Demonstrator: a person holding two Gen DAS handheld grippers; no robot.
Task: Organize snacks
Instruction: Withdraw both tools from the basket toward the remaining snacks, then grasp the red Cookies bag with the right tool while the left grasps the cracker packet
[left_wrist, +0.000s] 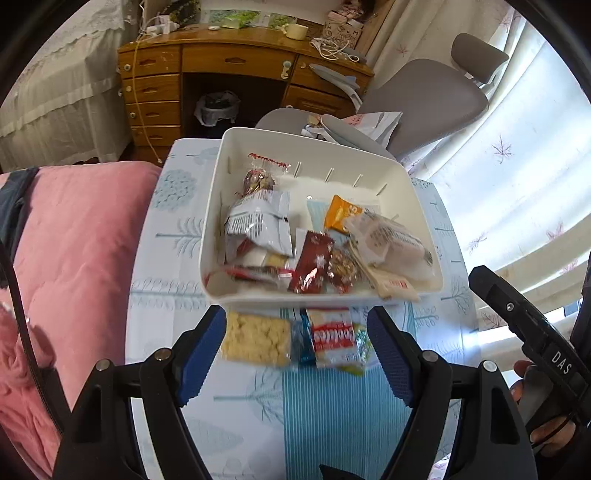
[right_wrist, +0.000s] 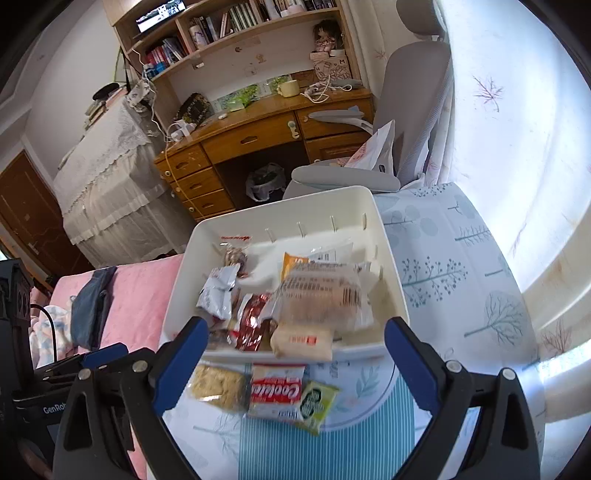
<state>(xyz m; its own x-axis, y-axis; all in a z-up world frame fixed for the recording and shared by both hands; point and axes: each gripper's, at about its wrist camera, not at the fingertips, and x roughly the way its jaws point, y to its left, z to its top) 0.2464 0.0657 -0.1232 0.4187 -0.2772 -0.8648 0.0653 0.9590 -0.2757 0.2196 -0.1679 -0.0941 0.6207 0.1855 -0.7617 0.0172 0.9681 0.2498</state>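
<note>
A white bin (left_wrist: 213, 206) (right_wrist: 184, 269) stands on the table, holding several snack packs: a silver-grey bag (left_wrist: 258, 221), a red wrapper (left_wrist: 310, 262), an orange pack (left_wrist: 341, 214) and a clear-wrapped pastry (right_wrist: 321, 295). On the cloth just in front of it lie a cracker pack (left_wrist: 255, 339) (right_wrist: 218, 386), a red-and-white cookies pack (left_wrist: 332, 341) (right_wrist: 275, 393) and a small green pack (right_wrist: 316, 404). My left gripper (left_wrist: 295, 339) hangs open above these loose packs, touching none. My right gripper (right_wrist: 297, 339) is open too, above the bin's near rim and holding nothing.
A tree-patterned tablecloth (left_wrist: 177, 229) covers the small table. A pink quilt (left_wrist: 74, 258) lies close on the left. Beyond the bin are a grey office chair (left_wrist: 424, 96) and a wooden desk (left_wrist: 221, 62). Curtains (left_wrist: 517, 147) hang on the right.
</note>
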